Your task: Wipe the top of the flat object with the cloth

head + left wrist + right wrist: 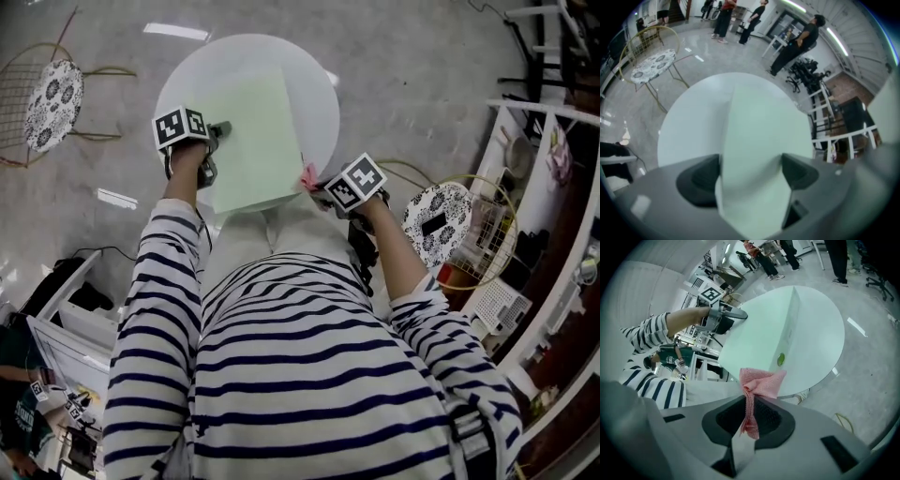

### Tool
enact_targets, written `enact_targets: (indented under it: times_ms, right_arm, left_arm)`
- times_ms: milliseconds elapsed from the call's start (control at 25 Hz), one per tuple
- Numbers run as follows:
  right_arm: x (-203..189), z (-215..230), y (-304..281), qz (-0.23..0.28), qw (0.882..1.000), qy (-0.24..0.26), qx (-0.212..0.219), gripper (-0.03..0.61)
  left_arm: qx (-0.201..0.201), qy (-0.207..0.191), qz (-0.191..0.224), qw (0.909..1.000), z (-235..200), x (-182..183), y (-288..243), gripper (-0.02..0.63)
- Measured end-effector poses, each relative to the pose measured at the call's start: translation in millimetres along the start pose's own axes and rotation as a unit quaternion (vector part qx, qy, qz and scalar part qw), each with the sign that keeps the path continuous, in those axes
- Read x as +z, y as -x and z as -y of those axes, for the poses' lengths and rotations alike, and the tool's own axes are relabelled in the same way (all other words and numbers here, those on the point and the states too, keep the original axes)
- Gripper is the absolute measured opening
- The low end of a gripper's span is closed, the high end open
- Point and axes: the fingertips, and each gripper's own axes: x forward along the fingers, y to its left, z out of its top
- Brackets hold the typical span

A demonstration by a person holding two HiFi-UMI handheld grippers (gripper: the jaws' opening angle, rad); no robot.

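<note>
Right gripper (748,417): jaws clamped on a pink woven cloth (759,383). The cloth bunches up out of the closed jaws.
In the head view this gripper (323,185) sits at the table's near right rim. The cloth (308,175) is just at the near right corner of the pale green flat rectangular object (253,141). Can't tell if the cloth touches it.

Left gripper (750,171): jaws apart, and the green surface (759,126) fills the gap between them. Can't tell if they press on it.
From the head view it (217,131) is at the object's left edge, about halfway along.

Both grippers are held by a person in a navy-and-white striped top (309,375).

The flat object lies on the round white table (319,103) and covers most of the middle. Bare tabletop shows to the left (693,126) and the right (820,338).
There is a small round yellow-green dot (781,359) on the object near its near right corner.

Further out the floor is grey and polished. A gold wire-frame chair with a patterned round cushion (52,103) stands to the left of the table. A second similar chair (441,220) is on the right, close to the right arm.
The left gripper view shows several people standing (797,44) well beyond the table.
</note>
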Motion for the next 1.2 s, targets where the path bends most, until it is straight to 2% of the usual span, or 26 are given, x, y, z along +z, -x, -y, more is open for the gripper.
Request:
enact_targets:
  times_ms: [120, 240, 400, 520, 600, 720, 880, 1000, 1200]
  right_arm:
    - [-7, -25, 13, -0.027, 0.999, 0.021, 0.037, 0.046]
    - [4, -55, 35, -0.006, 0.996, 0.049, 0.074, 0.046]
    - [57, -82, 61, 0.107, 0.987, 0.096, 0.078, 0.046]
    - [102, -84, 71, 0.204, 0.971, 0.12, 0.033, 0.046]
    - [123, -84, 74, 0.254, 0.958, 0.132, -0.002, 0.046]
    - [142, -88, 75, 0.304, 0.941, 0.142, -0.042, 0.046]
    - [156, -105, 86, 0.353, 0.918, 0.157, -0.084, 0.046]
    - [165, -120, 95, 0.377, 0.901, 0.185, -0.112, 0.046]
    - [176, -154, 110, 0.407, 0.876, 0.224, -0.133, 0.046]
  left_arm:
    - [0.002, -0.023, -0.004, 0.9997, 7, 3, 4, 0.42]
    - [-0.006, -0.054, -0.002, 0.9985, 17, 3, 15, 0.42]
    - [-0.035, -0.093, 0.032, 0.9946, 33, 9, 45, 0.42]
    - [-0.072, -0.123, 0.079, 0.9867, 51, 13, 74, 0.42]
    - [-0.102, -0.145, 0.11, 0.978, 66, 10, 93, 0.42]
    - [-0.155, -0.189, 0.164, 0.9557, 92, 5, 122, 0.42]
    - [-0.196, -0.274, 0.247, 0.9085, 124, -2, 168, 0.409]
    - [-0.209, -0.322, 0.3, 0.8733, 135, -7, 198, 0.358]
    - [-0.218, -0.353, 0.366, 0.8331, 140, -16, 248, 0.227]
